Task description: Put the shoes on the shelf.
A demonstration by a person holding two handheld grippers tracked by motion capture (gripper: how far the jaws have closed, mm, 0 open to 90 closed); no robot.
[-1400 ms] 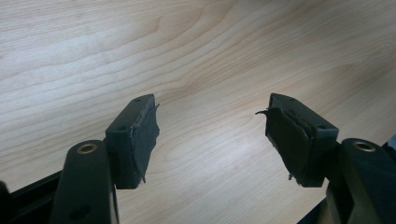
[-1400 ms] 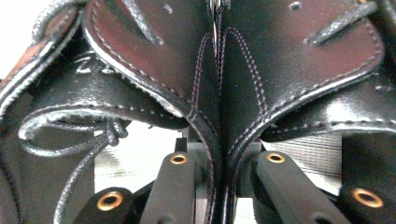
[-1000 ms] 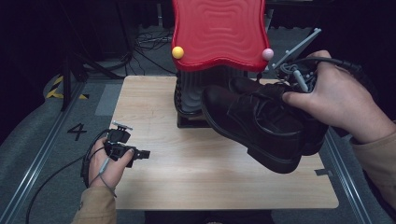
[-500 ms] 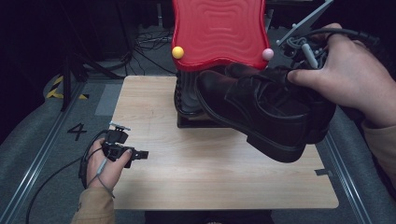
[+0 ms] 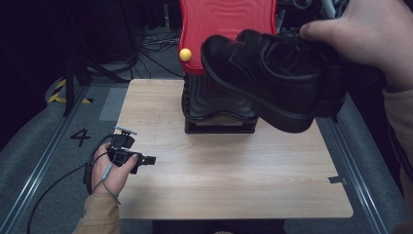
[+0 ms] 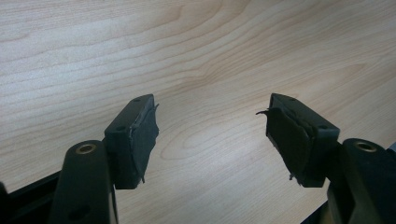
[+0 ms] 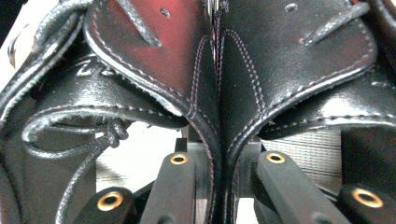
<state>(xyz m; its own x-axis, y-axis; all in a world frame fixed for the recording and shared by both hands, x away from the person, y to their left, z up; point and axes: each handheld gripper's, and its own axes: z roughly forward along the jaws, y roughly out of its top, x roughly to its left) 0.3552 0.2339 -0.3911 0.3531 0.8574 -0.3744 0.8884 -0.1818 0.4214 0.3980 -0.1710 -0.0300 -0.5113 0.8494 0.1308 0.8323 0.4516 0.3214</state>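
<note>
Two black leather lace-up shoes [image 5: 272, 73] hang in the air at the upper right, in front of the red wavy panel [image 5: 219, 24]. A hand [image 5: 370, 34] covers my right gripper there. In the right gripper view my right gripper [image 7: 219, 154] is shut on the shoes [image 7: 261, 70], pinching their two inner collar walls together. My left gripper [image 5: 146, 160] rests at the table's near left edge, held in a hand. In the left gripper view its jaws [image 6: 212, 128] stand wide open over bare wood with nothing between them.
A wooden table [image 5: 234, 180] carries a black ribbed stand [image 5: 214, 107] at the back middle, topped by the red panel with a yellow ball [image 5: 185, 54] at its left corner. Grey floor with rails runs along both sides; cables lie behind.
The right hand has lifted the shoes higher, clear of the table and up in front of the red panel. The left gripper has stayed where it was.
</note>
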